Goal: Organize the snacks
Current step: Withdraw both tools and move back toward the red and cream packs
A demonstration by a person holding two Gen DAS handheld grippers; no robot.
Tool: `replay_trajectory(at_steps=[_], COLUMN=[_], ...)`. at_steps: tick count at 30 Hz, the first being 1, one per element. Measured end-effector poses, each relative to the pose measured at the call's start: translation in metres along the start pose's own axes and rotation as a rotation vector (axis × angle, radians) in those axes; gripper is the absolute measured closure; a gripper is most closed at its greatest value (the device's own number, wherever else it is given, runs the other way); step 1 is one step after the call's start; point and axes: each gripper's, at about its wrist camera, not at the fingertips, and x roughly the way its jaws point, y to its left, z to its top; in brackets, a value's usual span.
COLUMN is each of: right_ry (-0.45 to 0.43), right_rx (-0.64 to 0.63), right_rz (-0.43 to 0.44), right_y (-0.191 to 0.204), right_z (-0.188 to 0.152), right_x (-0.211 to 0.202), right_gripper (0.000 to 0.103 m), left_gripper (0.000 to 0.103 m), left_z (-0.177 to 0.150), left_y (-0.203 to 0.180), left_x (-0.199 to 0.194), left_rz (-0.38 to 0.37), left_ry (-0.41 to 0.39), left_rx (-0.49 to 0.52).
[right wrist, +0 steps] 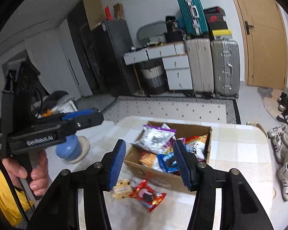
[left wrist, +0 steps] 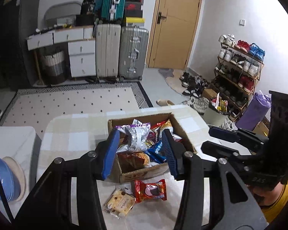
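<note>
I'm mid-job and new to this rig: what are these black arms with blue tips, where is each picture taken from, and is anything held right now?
There is no robot: a person holds a hand-held black two-finger gripper in each hand. Each picture comes from a fisheye camera on one gripper, looking along its blue-padded fingers.

The left gripper and right gripper both hover with nothing between their fingers.

On the pale checked tablecloth stands an open brown cardboard box full of snack packets. In front of it lie a red chocolate-pie wrapper and a clear packet of yellow biscuits, touching each other. A blue lidded container stands off to the left.
</note>
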Motion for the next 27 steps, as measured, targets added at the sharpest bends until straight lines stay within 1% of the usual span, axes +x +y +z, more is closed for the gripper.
replay_trajectory(at_steps=[1, 2, 3, 5, 7, 8, 9, 11, 13, 14, 16, 17, 18, 19, 21, 22, 24, 27], right_ry=[-0.016, -0.036, -0.051, -0.086, -0.106, -0.122, -0.143, -0.188, -0.223, -0.240, -0.270, -0.285, -0.300, -0.313, -0.345, -0.359, -0.375, -0.369], right_rx=[0.003, 0.005, 0.005, -0.003, -0.012, -0.016, -0.016, -0.013, -0.014, -0.012, -0.010, -0.008, -0.004, 0.001, 0.019, 0.031, 0.048, 0.066], right_rz=[0.005, 0.012, 0.017, 0.017, 0.019, 0.018, 0.018, 0.032, 0.035, 0.037, 0.046, 0.052, 0.053, 0.055, 0.062, 0.070, 0.073, 0.060], right_y=[0.004, 0.010, 0.014, 0.025, 0.035, 0.041, 0.046, 0.054, 0.062, 0.067, 0.074, 0.078, 0.081, 0.085, 0.089, 0.090, 0.091, 0.091], right_z=[0.000, -0.001, -0.002, -0.007, -0.011, -0.015, -0.018, -0.027, -0.035, -0.041, -0.053, -0.060, -0.066, -0.073, -0.087, -0.094, -0.104, -0.123], right_x=[-0.009, -0.021, -0.030, -0.052, -0.070, -0.083, -0.093, -0.116, -0.133, -0.143, -0.157, -0.164, -0.171, -0.178, -0.189, -0.194, -0.198, -0.200], right_gripper=[0.049, 0.042, 0.033, 0.027, 0.022, 0.017, 0.013, 0.008, 0.006, 0.003, 0.002, 0.002, 0.001, 0.001, 0.001, 0.001, 0.001, 0.001], left_gripper=[0.056, 0.047, 0.043, 0.042, 0.038, 0.035, 0.029, 0.022, 0.021, 0.021, 0.018, 0.012, 0.000, 0.001, 0.001, 0.001, 0.001, 0.001], left_z=[-0.002, -0.004, -0.007, -0.016, -0.024, -0.029, -0.035, -0.044, -0.057, -0.064, -0.075, -0.080, -0.087, -0.091, -0.111, -0.117, -0.130, -0.152], left_y=[-0.004, -0.007, -0.010, -0.017, -0.024, -0.027, -0.031, -0.040, -0.048, -0.052, -0.060, -0.064, -0.068, -0.070, -0.077, -0.080, -0.083, -0.081], left_x=[-0.013, -0.026, -0.038, -0.067, -0.093, -0.106, -0.120, -0.146, -0.176, -0.189, -0.212, -0.222, -0.235, -0.242, -0.265, -0.271, -0.281, -0.287], left_rz=[0.011, 0.017, 0.017, 0.006, 0.005, 0.003, 0.005, 0.033, 0.043, 0.048, 0.054, 0.056, 0.066, 0.073, 0.080, 0.087, 0.121, 0.121], left_ry=[-0.014, -0.029, -0.048, -0.086, -0.111, -0.127, -0.149, -0.189, -0.234, -0.245, -0.274, -0.290, -0.307, -0.326, -0.372, -0.382, -0.388, -0.380], left_rx=[0.000, -0.008, -0.019, -0.049, -0.068, -0.071, -0.071, -0.066, -0.056, -0.051, -0.048, -0.047, -0.048, -0.048, -0.041, -0.033, -0.026, -0.052])
